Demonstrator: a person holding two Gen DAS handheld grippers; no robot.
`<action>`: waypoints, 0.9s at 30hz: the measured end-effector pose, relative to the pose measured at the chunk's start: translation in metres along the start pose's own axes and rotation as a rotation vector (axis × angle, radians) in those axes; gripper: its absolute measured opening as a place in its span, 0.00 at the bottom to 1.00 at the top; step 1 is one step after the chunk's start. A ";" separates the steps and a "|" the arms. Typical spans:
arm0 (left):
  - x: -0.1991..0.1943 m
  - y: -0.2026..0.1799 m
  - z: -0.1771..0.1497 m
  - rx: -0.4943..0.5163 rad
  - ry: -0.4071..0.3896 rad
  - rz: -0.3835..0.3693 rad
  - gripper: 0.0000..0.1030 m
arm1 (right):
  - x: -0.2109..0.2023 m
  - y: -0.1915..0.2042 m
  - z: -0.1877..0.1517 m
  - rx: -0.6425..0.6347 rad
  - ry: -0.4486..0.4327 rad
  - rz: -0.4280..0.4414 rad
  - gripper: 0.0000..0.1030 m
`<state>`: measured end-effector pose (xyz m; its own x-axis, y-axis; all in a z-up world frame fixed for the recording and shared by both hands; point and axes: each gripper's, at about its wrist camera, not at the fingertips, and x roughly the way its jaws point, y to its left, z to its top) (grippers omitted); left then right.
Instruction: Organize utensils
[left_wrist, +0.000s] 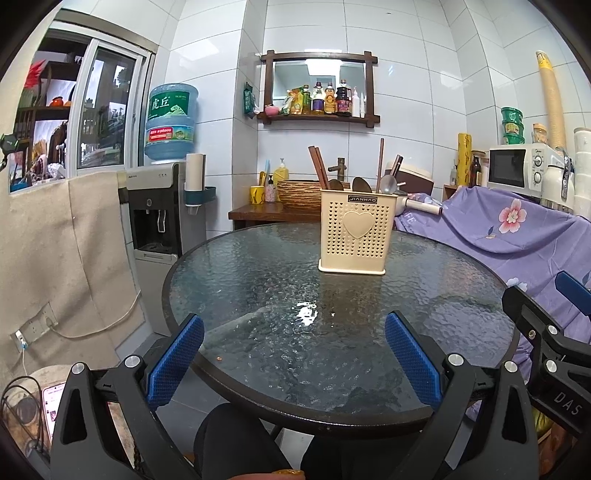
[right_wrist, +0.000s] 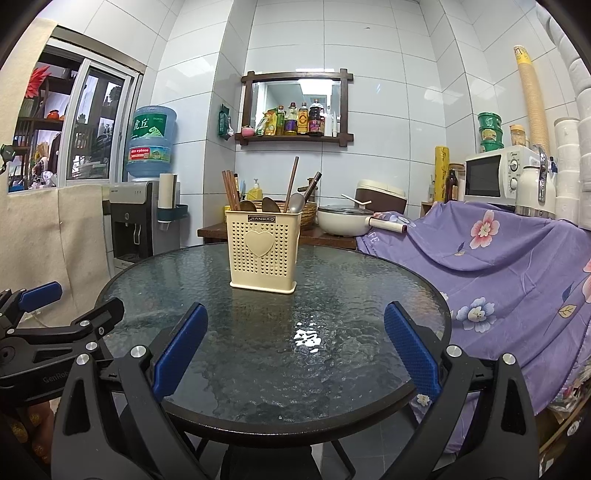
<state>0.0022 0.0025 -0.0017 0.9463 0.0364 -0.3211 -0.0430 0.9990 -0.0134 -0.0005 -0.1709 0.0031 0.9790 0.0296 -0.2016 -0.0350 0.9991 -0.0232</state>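
A cream perforated utensil holder (left_wrist: 352, 230) with a heart on its front stands upright on the round glass table (left_wrist: 258, 295), toward the far side. It holds brown chopsticks (left_wrist: 319, 168), dark spoons (left_wrist: 360, 184) and a grey spoon (left_wrist: 388, 183). It also shows in the right wrist view (right_wrist: 263, 251), with the chopsticks (right_wrist: 229, 190) and grey spoon (right_wrist: 296, 202). My left gripper (left_wrist: 293, 347) is open and empty over the table's near edge. My right gripper (right_wrist: 295, 345) is open and empty, well short of the holder.
A water dispenser (left_wrist: 155, 214) stands left of the table. A purple flowered cloth (right_wrist: 498, 266) covers furniture on the right, with a microwave (right_wrist: 491, 177) on it. A wooden counter (right_wrist: 325, 238) behind carries a white pan (right_wrist: 345, 220) and a basket.
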 end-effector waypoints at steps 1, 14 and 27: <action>0.000 0.000 0.000 0.002 -0.001 0.000 0.94 | 0.000 0.000 0.000 -0.001 0.001 0.000 0.92; 0.001 0.001 0.001 0.005 0.000 -0.001 0.94 | 0.001 0.002 -0.001 -0.001 0.002 -0.004 0.92; 0.002 0.001 0.001 0.007 -0.002 0.005 0.94 | 0.000 0.002 -0.002 0.000 0.004 -0.003 0.92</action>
<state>0.0047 0.0040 -0.0017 0.9468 0.0410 -0.3192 -0.0450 0.9990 -0.0052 -0.0006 -0.1687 0.0012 0.9782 0.0269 -0.2057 -0.0325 0.9992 -0.0239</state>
